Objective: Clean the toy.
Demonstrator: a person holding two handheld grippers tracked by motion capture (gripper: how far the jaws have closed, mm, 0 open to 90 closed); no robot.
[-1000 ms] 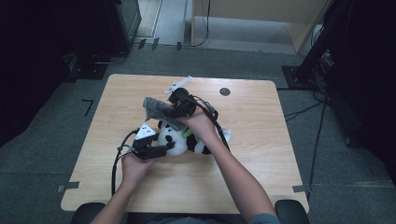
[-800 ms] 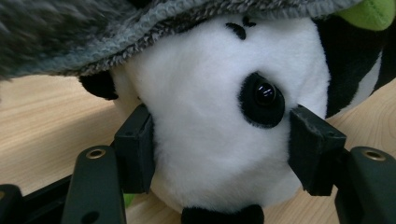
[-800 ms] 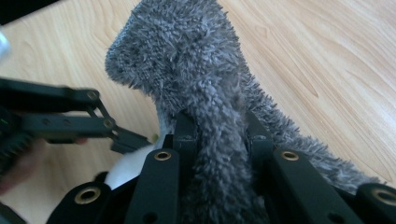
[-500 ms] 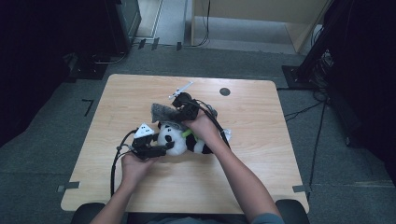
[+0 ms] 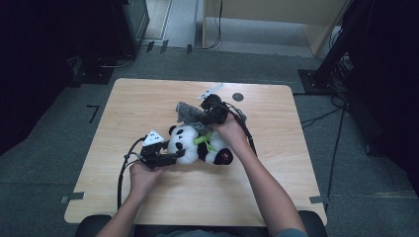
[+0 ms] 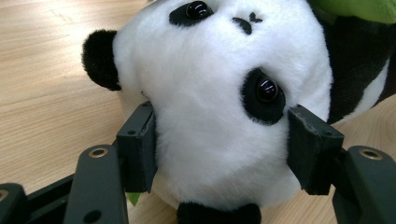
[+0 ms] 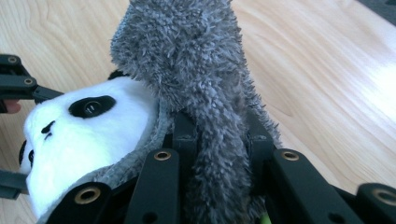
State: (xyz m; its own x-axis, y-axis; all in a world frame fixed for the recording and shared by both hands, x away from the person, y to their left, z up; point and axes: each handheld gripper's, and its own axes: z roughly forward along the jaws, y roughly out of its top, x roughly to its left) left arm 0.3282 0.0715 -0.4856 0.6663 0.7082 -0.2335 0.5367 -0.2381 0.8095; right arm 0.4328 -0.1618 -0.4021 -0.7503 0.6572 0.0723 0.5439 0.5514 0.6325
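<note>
Wooden bench, dark room | plush panda mid-bench, head clamped by left hand-held gripper | right hand-held gripper pinches grey fuzzy hood | step: hooding head | next likely: pull hood down.

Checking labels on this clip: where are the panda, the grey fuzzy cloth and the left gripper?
panda (image 6: 219, 116): left gripper view, on the white face.
grey cloth (image 7: 196, 70): right gripper view, on the fuzzy upper part.
left gripper (image 5: 170, 158): high view, between its fingertips at the panda's head.
</note>
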